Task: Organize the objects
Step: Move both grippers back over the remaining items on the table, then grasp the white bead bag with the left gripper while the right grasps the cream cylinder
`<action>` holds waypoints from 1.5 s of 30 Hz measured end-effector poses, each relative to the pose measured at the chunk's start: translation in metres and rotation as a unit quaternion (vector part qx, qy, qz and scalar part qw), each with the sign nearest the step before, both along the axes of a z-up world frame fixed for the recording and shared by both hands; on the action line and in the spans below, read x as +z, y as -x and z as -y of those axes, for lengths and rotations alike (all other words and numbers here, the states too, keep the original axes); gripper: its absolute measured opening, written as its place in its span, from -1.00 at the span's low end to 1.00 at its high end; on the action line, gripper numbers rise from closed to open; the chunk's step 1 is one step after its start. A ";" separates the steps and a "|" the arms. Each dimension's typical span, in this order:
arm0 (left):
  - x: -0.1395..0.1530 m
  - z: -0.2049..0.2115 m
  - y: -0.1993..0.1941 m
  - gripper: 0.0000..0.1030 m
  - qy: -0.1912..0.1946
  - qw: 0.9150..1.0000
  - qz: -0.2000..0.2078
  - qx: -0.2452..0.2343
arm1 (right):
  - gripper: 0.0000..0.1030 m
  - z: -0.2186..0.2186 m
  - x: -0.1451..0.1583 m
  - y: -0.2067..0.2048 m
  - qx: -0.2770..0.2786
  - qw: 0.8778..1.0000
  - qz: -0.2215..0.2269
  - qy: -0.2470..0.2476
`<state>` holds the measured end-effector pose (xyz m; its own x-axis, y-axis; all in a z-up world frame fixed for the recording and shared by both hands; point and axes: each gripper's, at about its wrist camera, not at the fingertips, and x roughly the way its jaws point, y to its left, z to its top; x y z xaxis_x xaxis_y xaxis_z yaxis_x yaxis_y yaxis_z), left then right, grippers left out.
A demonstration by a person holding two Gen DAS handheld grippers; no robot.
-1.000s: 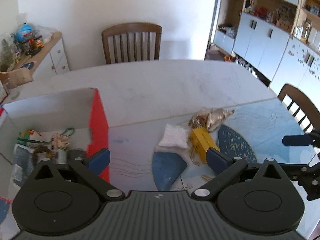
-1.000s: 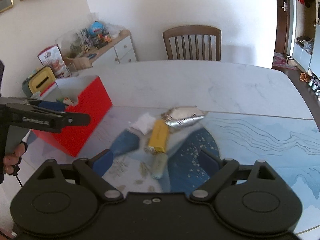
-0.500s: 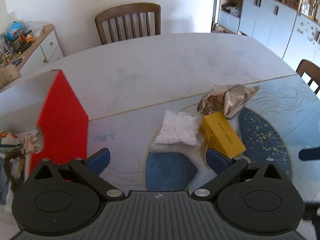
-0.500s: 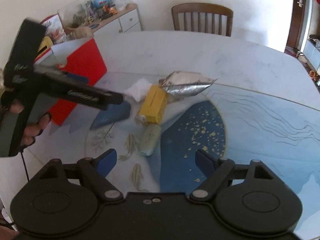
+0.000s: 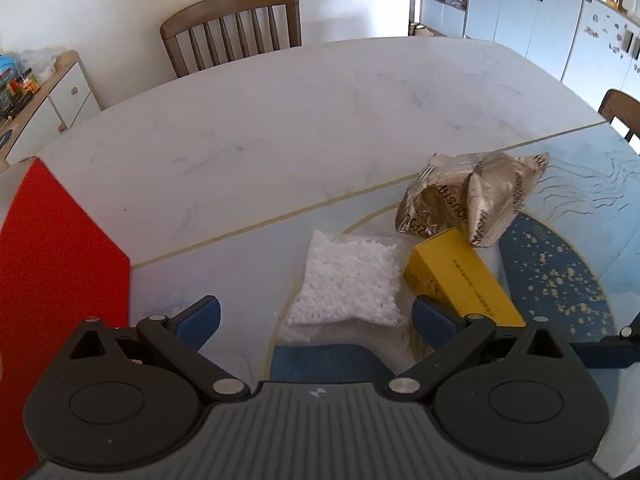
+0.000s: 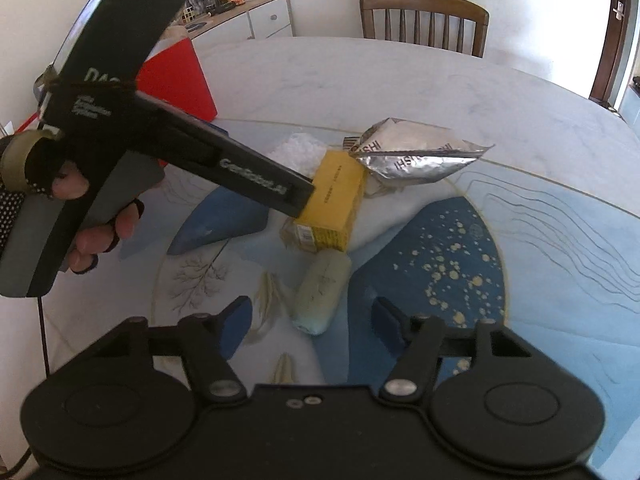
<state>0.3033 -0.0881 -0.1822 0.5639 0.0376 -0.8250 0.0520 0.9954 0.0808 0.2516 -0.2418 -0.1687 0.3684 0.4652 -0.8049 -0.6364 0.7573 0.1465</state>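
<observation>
A clear bag of white pellets (image 5: 349,279) lies on the table mat, just ahead of my open, empty left gripper (image 5: 316,318). A yellow box (image 5: 460,280) sits right of it and a crumpled silver foil pouch (image 5: 472,196) behind. In the right wrist view the left gripper's body (image 6: 168,140) reaches over the yellow box (image 6: 332,200), the pellet bag (image 6: 298,152) and the foil pouch (image 6: 416,156). A pale green roll (image 6: 322,294) lies just ahead of my open, empty right gripper (image 6: 310,320).
A red box (image 5: 56,272) stands at the left, its red wall also in the right wrist view (image 6: 176,80). A wooden chair (image 5: 232,28) stands at the table's far side. A sideboard (image 6: 240,12) with clutter is at the far left. Cabinets (image 5: 560,20) line the right.
My left gripper has swung right, away from the red box, and closed in on the pellet bag. My right gripper has moved forward and down toward the pale green roll. Both stayed open.
</observation>
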 end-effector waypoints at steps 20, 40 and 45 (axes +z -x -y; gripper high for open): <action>0.004 0.003 0.000 0.10 0.023 0.999 0.000 -0.031 | -0.55 -0.009 0.001 0.001 -0.019 0.999 0.036 0.034; 0.024 -0.004 0.052 -0.41 0.027 1.000 0.009 -0.012 | -0.63 0.009 0.016 0.028 -0.038 0.999 0.024 0.015; 0.038 -0.010 0.067 -0.41 0.044 0.999 0.012 -0.002 | -0.63 0.012 0.030 0.034 -0.045 0.999 0.024 -0.002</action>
<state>0.2359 -0.0778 -0.1443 0.5841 -0.0376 -0.8108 0.0557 0.9984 -0.0062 0.2180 -0.2538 -0.1387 0.4470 0.4324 -0.7831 -0.5727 0.8108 0.1208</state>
